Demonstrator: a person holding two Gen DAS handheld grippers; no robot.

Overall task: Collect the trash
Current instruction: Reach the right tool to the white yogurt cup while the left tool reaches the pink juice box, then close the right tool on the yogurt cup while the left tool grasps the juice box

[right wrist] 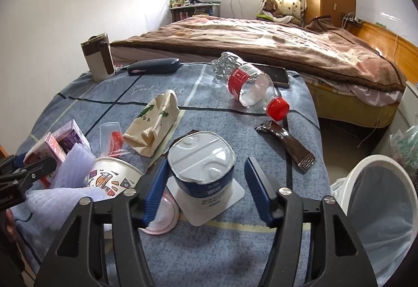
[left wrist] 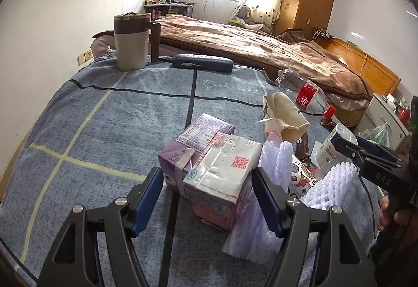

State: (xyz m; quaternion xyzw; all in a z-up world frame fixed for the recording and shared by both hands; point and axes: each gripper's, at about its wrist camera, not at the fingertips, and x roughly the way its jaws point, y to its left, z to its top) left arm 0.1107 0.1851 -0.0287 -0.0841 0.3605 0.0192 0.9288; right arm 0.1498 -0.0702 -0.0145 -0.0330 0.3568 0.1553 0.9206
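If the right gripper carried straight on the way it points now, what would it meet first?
Most likely the foil-lidded yogurt cup, which already sits between the right gripper's open fingers. One finger looks very close to its side, though actual contact is hard to judge.

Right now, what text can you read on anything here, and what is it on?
"Goodnight": stitched script on the blue cloth.
"DAS": on the right tool's body, cut off at the frame edge.
Cartons, red-label bottle, yogurt cup, paper bag: print too small or blurred.
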